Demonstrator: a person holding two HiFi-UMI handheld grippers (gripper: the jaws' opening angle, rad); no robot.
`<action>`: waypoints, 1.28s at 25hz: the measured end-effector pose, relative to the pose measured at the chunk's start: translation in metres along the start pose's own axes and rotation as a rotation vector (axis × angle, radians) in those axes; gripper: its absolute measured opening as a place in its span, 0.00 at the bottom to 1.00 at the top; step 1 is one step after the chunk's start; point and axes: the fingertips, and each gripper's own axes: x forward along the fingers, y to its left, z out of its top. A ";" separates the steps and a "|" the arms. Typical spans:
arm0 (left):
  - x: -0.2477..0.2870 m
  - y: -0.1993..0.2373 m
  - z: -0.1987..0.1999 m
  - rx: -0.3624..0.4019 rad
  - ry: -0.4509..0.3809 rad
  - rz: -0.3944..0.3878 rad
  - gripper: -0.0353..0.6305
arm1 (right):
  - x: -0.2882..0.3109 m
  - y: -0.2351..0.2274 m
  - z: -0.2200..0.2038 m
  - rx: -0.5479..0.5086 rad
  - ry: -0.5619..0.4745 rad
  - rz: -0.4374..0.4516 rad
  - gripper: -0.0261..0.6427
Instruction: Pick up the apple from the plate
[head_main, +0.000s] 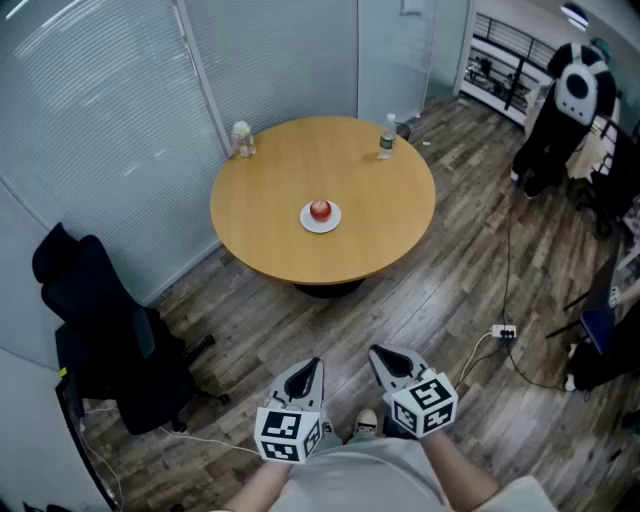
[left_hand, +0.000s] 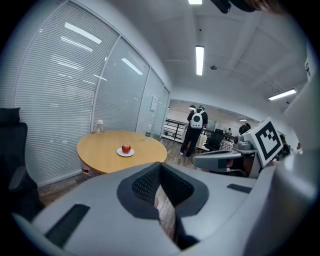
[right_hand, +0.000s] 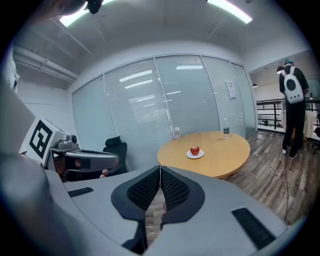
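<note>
Many grey-brown planks make up the floor (head_main: 470, 270), and on it stands a round table (head_main: 265, 235) with a smooth, honey-coloured wooden top. A black padded office chair (head_main: 105, 335) sits to its left. Well short of the table, the left gripper (head_main: 314, 363) and right gripper (head_main: 376, 351), grey plastic with black-and-white marker cubes, each have their dark mesh-textured pads closed together on nothing. At the table's middle, a small round white plate (head_main: 308, 225) carries the glossy red apple (head_main: 320, 209).

Round wooden desk (head_main: 270, 240) on a grey plank floor (head_main: 470, 300), glass walls (head_main: 100, 110) with blinds, black office chair (head_main: 110, 340) nearby, strip lights (left_hand: 199, 59) overhead.
</note>
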 end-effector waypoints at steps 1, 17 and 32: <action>0.001 -0.001 0.000 0.000 -0.001 0.000 0.06 | 0.000 -0.001 0.000 -0.002 0.001 0.002 0.09; -0.007 0.003 0.000 0.003 -0.003 -0.004 0.06 | -0.001 0.008 -0.005 -0.006 0.015 0.019 0.09; -0.028 0.040 0.004 0.039 -0.006 -0.066 0.06 | 0.019 0.035 0.007 0.042 -0.045 -0.060 0.09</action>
